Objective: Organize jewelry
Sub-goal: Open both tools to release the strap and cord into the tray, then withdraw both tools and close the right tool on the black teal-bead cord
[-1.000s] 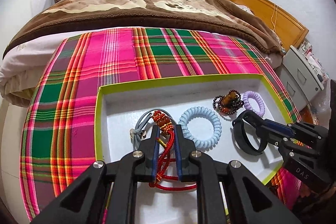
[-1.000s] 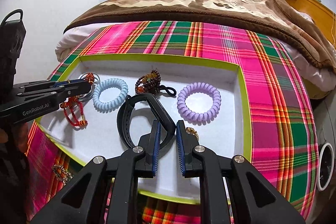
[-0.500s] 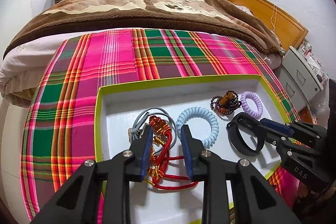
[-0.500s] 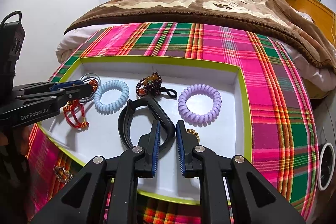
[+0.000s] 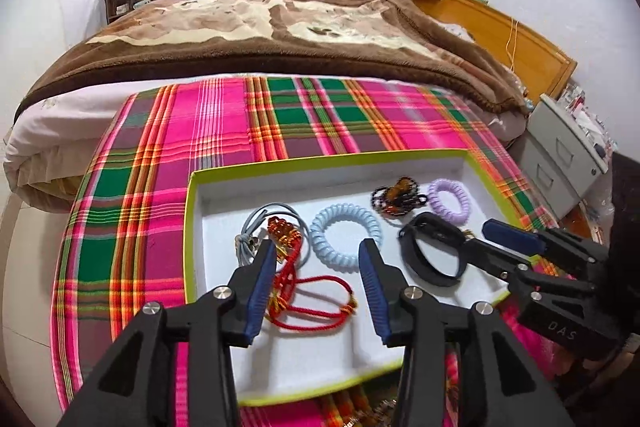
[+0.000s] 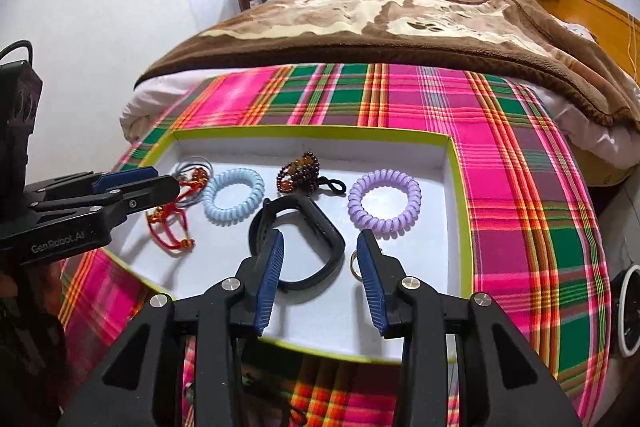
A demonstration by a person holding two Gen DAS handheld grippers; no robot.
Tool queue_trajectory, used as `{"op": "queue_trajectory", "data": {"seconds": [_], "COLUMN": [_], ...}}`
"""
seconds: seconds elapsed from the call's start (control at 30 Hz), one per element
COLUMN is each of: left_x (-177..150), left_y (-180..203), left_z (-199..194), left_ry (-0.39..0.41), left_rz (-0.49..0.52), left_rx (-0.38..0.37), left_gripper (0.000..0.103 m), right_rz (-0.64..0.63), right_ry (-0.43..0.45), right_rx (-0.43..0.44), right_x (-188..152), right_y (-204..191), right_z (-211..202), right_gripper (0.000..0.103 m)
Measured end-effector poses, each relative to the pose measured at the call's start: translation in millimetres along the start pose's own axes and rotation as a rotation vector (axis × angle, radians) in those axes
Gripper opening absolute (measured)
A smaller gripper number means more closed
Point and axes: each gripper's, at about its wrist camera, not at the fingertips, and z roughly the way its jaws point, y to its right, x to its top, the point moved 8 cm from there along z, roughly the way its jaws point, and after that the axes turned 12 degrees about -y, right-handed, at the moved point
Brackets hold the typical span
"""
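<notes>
A white tray with a lime rim [image 5: 320, 159] [image 6: 464, 211] lies on the plaid cloth. In it lie a red cord bracelet [image 5: 316, 301] [image 6: 170, 227], a grey cord [image 5: 256, 227], a light blue coil tie [image 5: 346, 235] [image 6: 234, 195], a dark bead bracelet [image 5: 394, 197] [image 6: 298, 173], a purple coil tie [image 5: 449, 199] [image 6: 385, 202], a black band [image 5: 434, 255] [image 6: 300, 247] and a small gold ring [image 6: 354, 263]. My left gripper [image 5: 318, 253] is open above the red bracelet. My right gripper [image 6: 320, 243] is open above the black band.
The pink and green plaid cloth [image 5: 224, 131] covers the foot of a bed with a brown blanket [image 5: 280, 39]. A grey drawer unit [image 5: 560, 155] stands at the right. Some jewelry lies on the cloth below the tray's near rim [image 5: 380, 411].
Both grippers have opened. The left let go of the red cord bracelet and the right let go of the black band; both items now lie in the tray. Both grippers drew back.
</notes>
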Motion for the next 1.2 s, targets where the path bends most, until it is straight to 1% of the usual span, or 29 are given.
{"op": "queue_trajectory", "data": {"seconds": [0.2, 0.43, 0.57, 0.8, 0.9, 0.97, 1.03, 1.1, 1.2], "left_x": [-12.9, -37.3, -53.8, -76.5, -83.2, -88.5, -92.6, -97.0, -102.4], "left_y": [4.9, 6.5, 5.0, -0.9, -3.9, -6.0, -8.0, -9.1, -13.9], "left_z": [-21.0, -37.3, -44.9, -52.5, -55.0, -56.2, -57.6, -58.9, -60.5], "left_ry": [0.041, 0.062, 0.070, 0.082, 0.086, 0.087, 0.090, 0.095, 0.098], "left_rz": [-0.012, -0.057, -0.080, -0.127, -0.135, -0.141, -0.155, -0.169, -0.181], "left_rx": [0.035, 0.016, 0.001, -0.018, -0.012, -0.013, -0.032, -0.045, -0.036], "left_gripper": [0.047, 0.047, 0.049, 0.051, 0.051, 0.052, 0.052, 0.055, 0.056], "right_rz": [0.009, -0.008, -0.027, -0.041, -0.061, -0.082, -0.108, -0.122, -0.143], "right_ry": [0.043, 0.082, 0.083, 0.049, 0.029, 0.014, 0.001, -0.008, -0.030], "right_rx": [0.028, 0.041, 0.058, 0.090, 0.129, 0.131, 0.130, 0.145, 0.153], "right_x": [-6.2, -21.1, -34.0, -59.5, -70.6, -75.4, -80.5, -83.5, -86.2], "right_y": [-5.5, -14.8, -16.9, -19.0, -26.1, -31.8, -39.1, -45.8, -55.5], "right_z": [-17.9, -38.4, -46.0, -46.1, -44.6, -41.6, -38.4, -35.3, -29.0], "right_gripper": [0.039, 0.039, 0.039, 0.039, 0.039, 0.039, 0.039, 0.039, 0.039]}}
